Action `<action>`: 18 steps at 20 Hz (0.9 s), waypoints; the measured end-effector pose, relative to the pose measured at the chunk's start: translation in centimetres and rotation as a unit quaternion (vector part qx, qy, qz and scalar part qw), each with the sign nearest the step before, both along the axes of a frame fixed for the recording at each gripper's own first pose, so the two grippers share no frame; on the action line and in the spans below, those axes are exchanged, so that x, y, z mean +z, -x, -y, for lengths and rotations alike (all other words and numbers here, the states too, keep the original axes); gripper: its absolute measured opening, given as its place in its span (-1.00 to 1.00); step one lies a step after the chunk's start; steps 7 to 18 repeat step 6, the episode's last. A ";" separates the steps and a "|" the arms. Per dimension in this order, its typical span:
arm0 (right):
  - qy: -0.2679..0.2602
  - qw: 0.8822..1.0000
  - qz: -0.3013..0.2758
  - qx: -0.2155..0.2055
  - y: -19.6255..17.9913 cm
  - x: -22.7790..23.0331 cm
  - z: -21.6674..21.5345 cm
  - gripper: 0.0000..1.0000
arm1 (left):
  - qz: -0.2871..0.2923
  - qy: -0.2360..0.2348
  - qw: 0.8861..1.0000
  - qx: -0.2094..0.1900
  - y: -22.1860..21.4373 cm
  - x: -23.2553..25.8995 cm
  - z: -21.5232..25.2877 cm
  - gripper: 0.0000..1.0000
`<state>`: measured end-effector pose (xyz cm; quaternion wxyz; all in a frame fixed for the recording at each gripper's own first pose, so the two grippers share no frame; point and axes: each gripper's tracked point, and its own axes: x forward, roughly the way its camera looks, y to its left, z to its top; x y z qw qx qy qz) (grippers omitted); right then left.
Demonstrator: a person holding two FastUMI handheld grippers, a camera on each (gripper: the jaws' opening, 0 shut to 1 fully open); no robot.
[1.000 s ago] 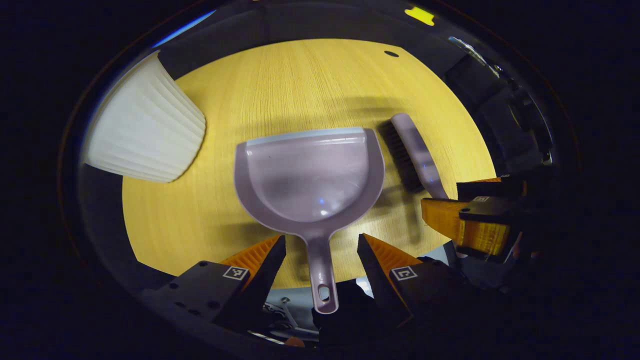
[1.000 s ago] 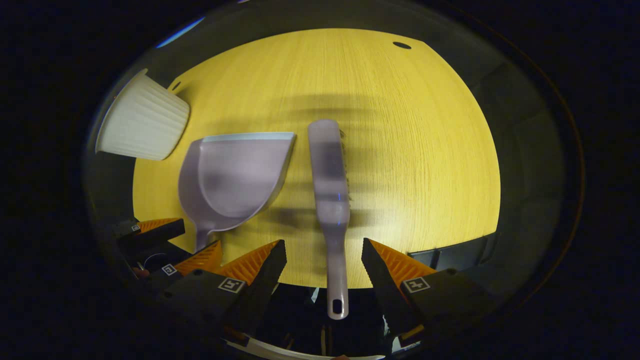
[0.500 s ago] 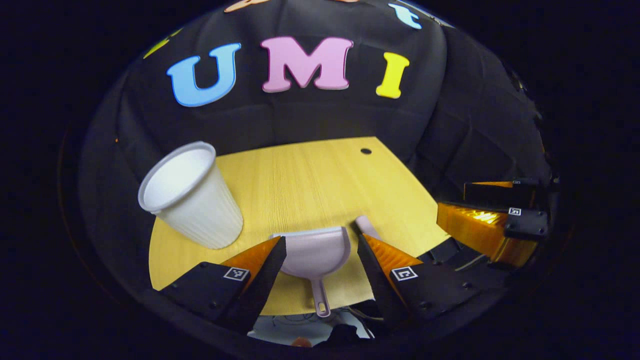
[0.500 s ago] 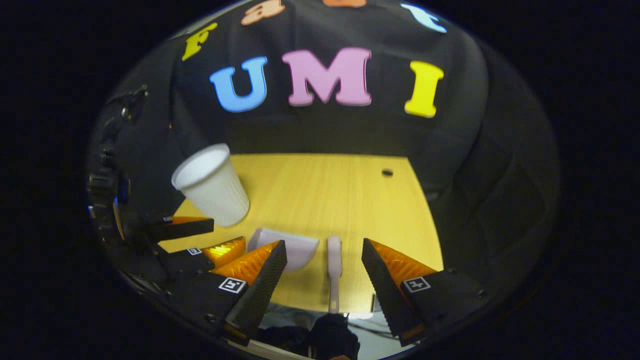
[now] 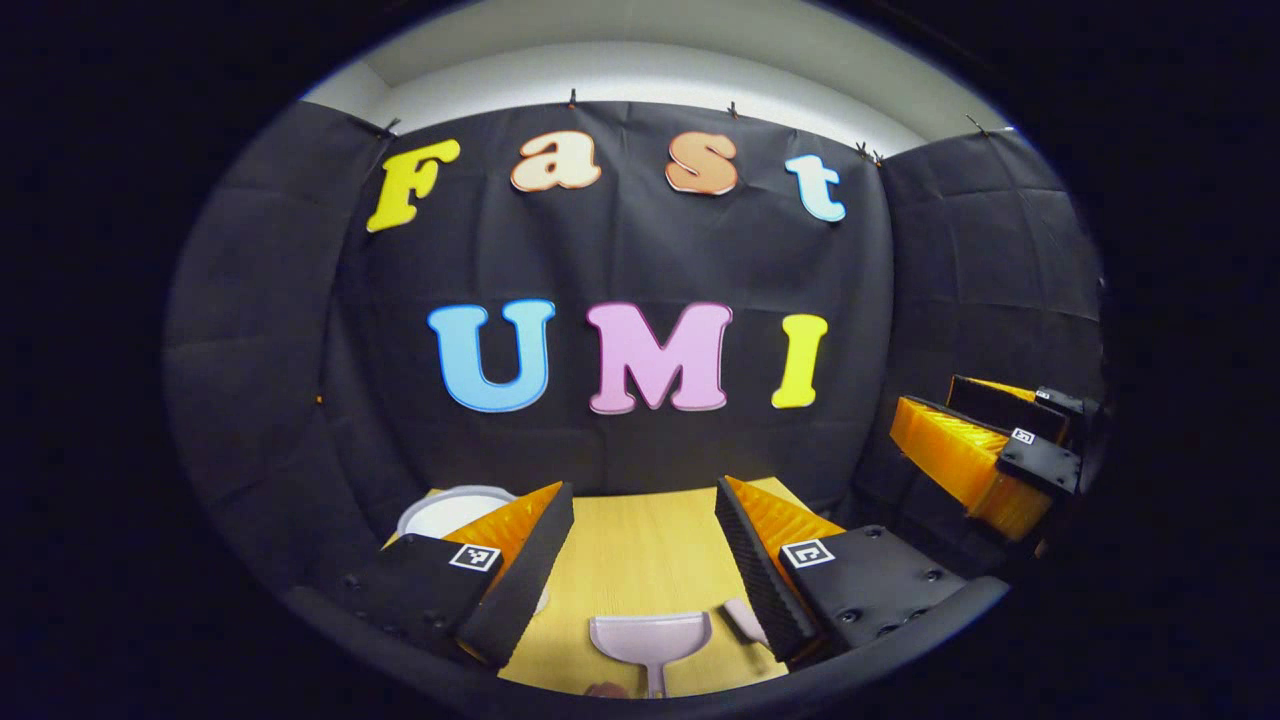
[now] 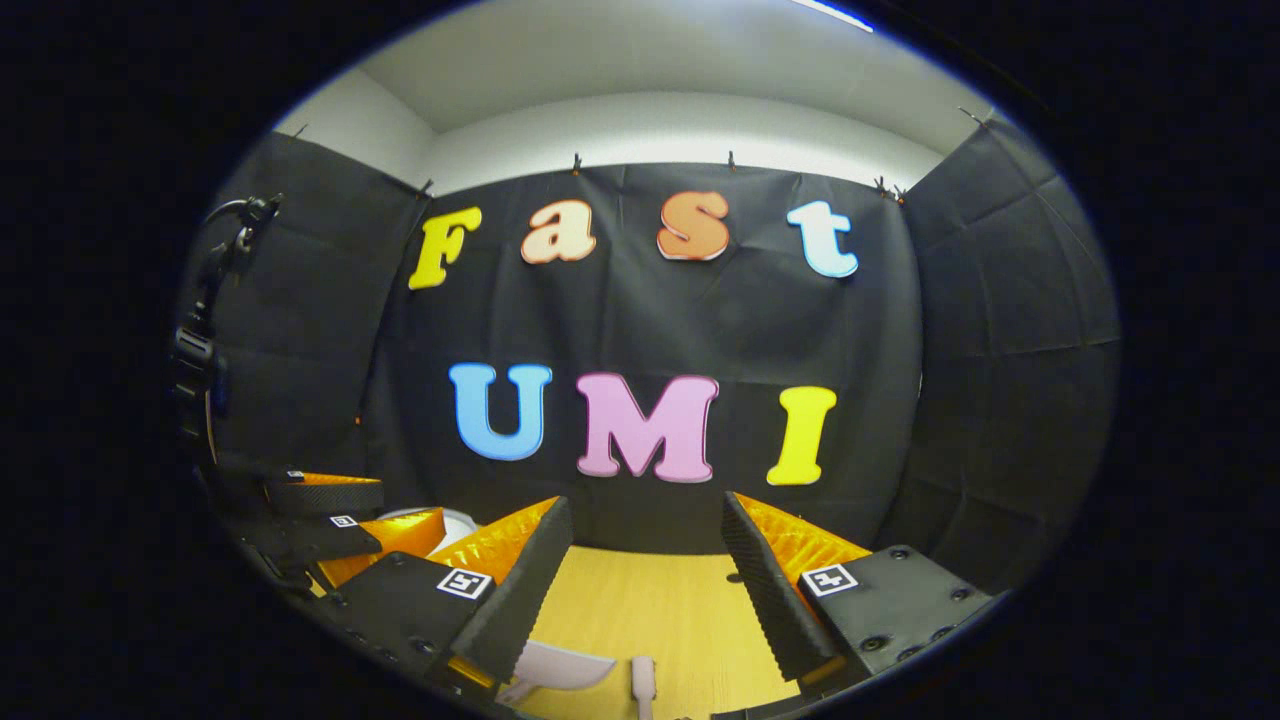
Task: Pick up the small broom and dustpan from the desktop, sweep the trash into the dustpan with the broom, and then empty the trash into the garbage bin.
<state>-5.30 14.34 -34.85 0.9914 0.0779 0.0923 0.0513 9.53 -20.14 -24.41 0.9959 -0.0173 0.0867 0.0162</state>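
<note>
Desk (image 5: 630, 560) showing bare between spread jaws. Dustpan (image 5: 650, 638) and broom (image 6: 643, 685) lying below, ungripped. Left gripper (image 5: 640, 545) and right gripper (image 6: 645, 560) hovering level, gaping, facing wall.

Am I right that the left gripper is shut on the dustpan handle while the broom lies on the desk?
No. The left gripper is open and empty; the left gripper view shows the dustpan lying on the desk beside the broom.
</note>
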 end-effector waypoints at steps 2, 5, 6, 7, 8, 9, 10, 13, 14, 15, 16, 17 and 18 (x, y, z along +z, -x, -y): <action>0.013 1.000 0.016 0.000 -0.6 -2.1 0.8 0.92 | 0.045 0.016 0.999 0.017 1.9 0.4 0.3 0.65; -0.003 1.000 -0.001 0.001 -0.8 -1.5 2.7 0.92 | 0.047 0.039 0.998 0.026 3.0 1.2 -0.9 0.65; -0.010 1.000 -0.003 -0.001 -0.6 -1.0 3.3 0.92 | 0.045 0.038 0.998 0.031 2.4 1.2 -1.1 0.66; -0.010 1.000 -0.003 -0.001 -0.6 -1.0 3.3 0.92 | 0.045 0.038 0.998 0.031 2.4 1.2 -1.1 0.66; -0.010 1.000 -0.003 -0.001 -0.6 -1.0 3.3 0.92 | 0.045 0.038 0.998 0.031 2.4 1.2 -1.1 0.66; -0.010 1.000 -0.003 -0.001 -0.6 -1.0 3.3 0.92 | 0.045 0.038 0.998 0.031 2.4 1.2 -1.1 0.66; -0.010 1.000 -0.003 -0.001 -0.6 -1.0 3.3 0.92 | 0.045 0.038 0.998 0.031 2.4 1.2 -1.1 0.66; -0.010 1.000 -0.003 -0.001 -0.6 -1.0 3.3 0.92 | 0.045 0.038 0.998 0.031 2.4 1.2 -1.1 0.66; -0.010 1.000 -0.003 -0.001 -0.6 -1.0 3.3 0.92 | 0.045 0.038 0.998 0.031 2.4 1.2 -1.1 0.66; -0.010 1.000 -0.003 -0.001 -0.6 -1.0 3.3 0.92 | 0.045 0.038 0.998 0.031 2.4 1.2 -1.1 0.66; -0.010 1.000 -0.003 -0.001 -0.6 -1.0 3.3 0.92 | 0.045 0.038 0.998 0.031 2.4 1.2 -1.1 0.66; -0.010 1.000 -0.003 -0.001 -0.6 -1.0 3.3 0.92 | 0.045 0.038 0.998 0.031 2.4 1.2 -1.1 0.66; -0.010 1.000 -0.003 -0.001 -0.6 -1.0 3.3 0.92 | 0.045 0.038 0.998 0.031 2.4 1.2 -1.1 0.66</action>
